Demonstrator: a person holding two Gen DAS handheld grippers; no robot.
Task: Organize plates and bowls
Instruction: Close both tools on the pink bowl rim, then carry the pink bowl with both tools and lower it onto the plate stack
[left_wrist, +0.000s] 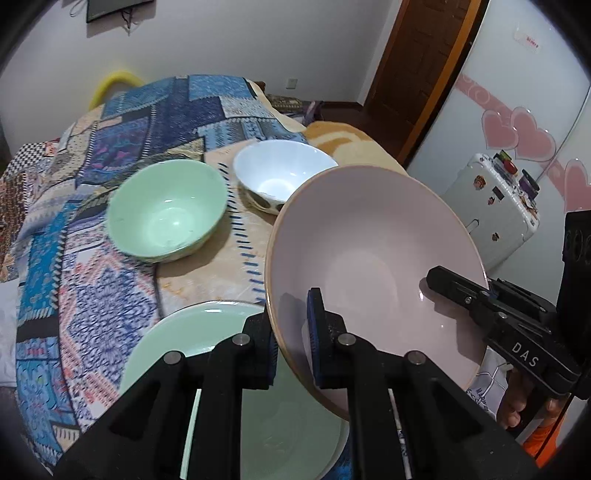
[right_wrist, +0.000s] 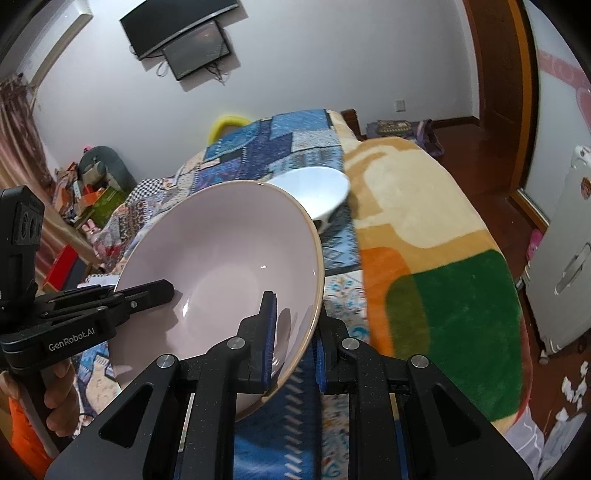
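A large pink plate (left_wrist: 373, 258) with a tan rim is held up off the table, tilted, by both grippers. My left gripper (left_wrist: 293, 343) is shut on its left rim. My right gripper (right_wrist: 293, 347) is shut on its right rim, and it also shows in the left wrist view (left_wrist: 454, 286). The pink plate shows in the right wrist view (right_wrist: 221, 269) too. Below it lies a green plate (left_wrist: 207, 332). Farther back stand a green bowl (left_wrist: 166, 214) and a white bowl (left_wrist: 284, 173), also in the right wrist view (right_wrist: 314, 188).
The dishes rest on a patchwork cloth (left_wrist: 103, 295) over a round table. A blanket-covered bed (right_wrist: 424, 229) lies to the right. A white suitcase (left_wrist: 495, 206) stands by the wardrobe. Clutter sits on the floor at the left (right_wrist: 88, 184).
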